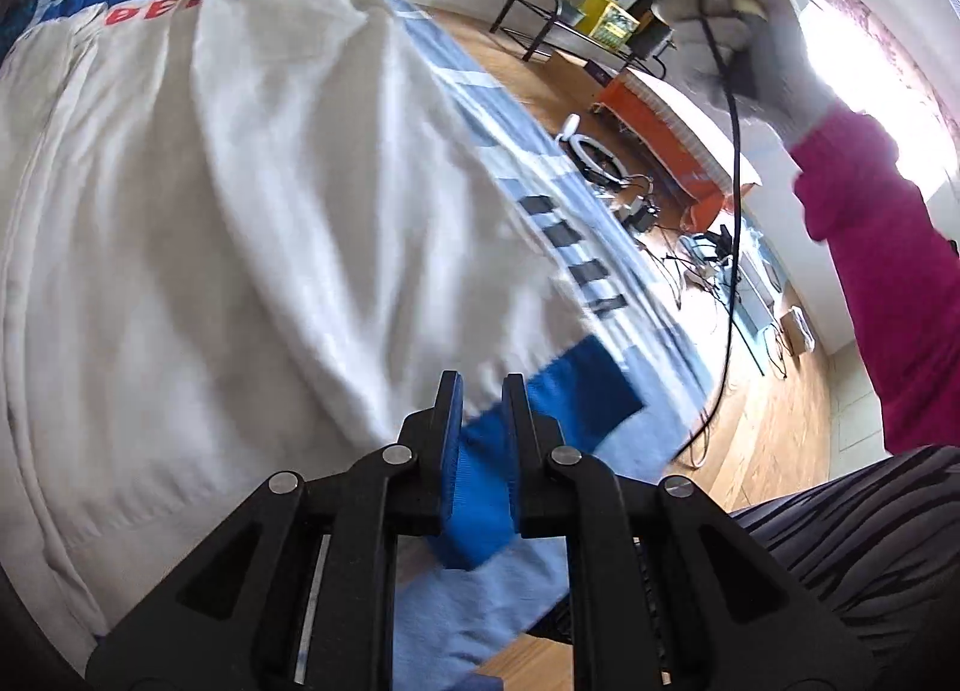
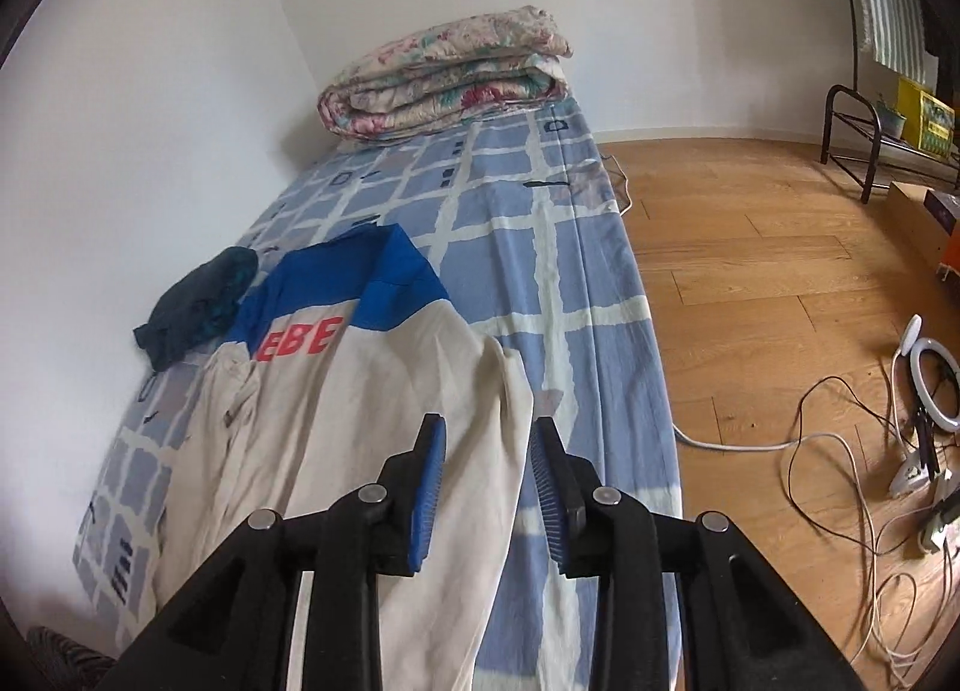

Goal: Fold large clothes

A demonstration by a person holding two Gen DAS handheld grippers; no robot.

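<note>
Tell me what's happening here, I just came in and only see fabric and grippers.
A person with a handheld gripper in each hand is folding a large cream and blue garment spread on a bed with a blue checked sheet. The left gripper is shut on a blue part of the garment. The right gripper is open and hangs above the cream fabric, gripping nothing. A folded floral quilt and a dark crumpled cloth also lie on the bed.

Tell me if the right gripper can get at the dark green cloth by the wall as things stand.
Probably yes. The right gripper is open and empty above the white jacket. The dark green cloth lies uncovered on the bed ahead and to its left, with nothing standing between; it must cross over the jacket.
</note>
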